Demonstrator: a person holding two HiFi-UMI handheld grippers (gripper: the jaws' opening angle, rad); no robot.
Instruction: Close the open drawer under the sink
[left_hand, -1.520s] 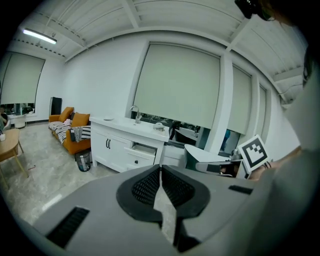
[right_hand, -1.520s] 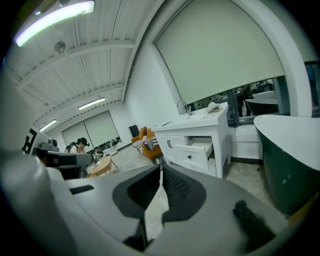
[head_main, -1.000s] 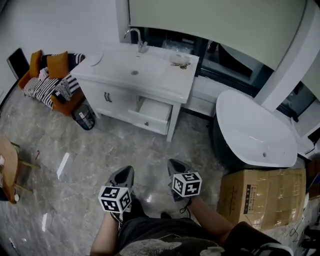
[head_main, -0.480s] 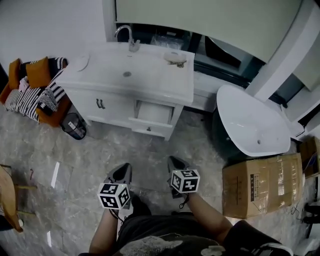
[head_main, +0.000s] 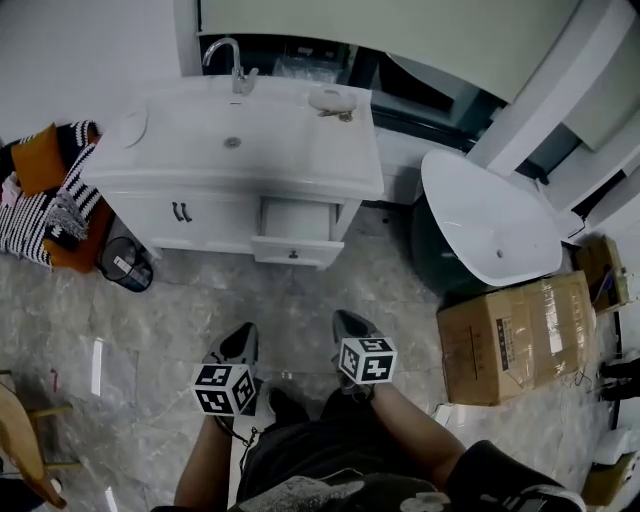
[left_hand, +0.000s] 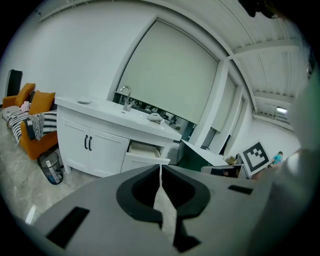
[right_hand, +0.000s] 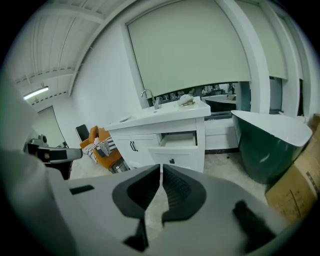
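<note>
Left tongs: tips clenched to a hairline slit, nothing between them. Right tongs: likewise clenched and empty.

Head view: left tongs and right tongs side by side, low in frame over the marble floor, both pointing toward the vanity. One marker cube on each, two in all. Only this view shows the person's forearms behind them.

Left gripper view alone catches the right tongs' marker cube at the right edge. Right gripper view alone looks into the drawer's pale inside and shows the tub's dark green flank.

Drawer: one, pulled out, under the right part of the white counter, right of the cupboard doors. Well apart from both tongs, straight ahead of them, floor between. In the left gripper view the drawer sits just above the tips; in the right gripper view the drawer sits just above and slightly right. One small dark knob on its front.

Counts: two cupboard doors with two dark handles; one basin; one faucet; one tub right of the vanity; one large cardboard box below the tub; one orange seat with striped cloth at left; one small bin beside it
</note>
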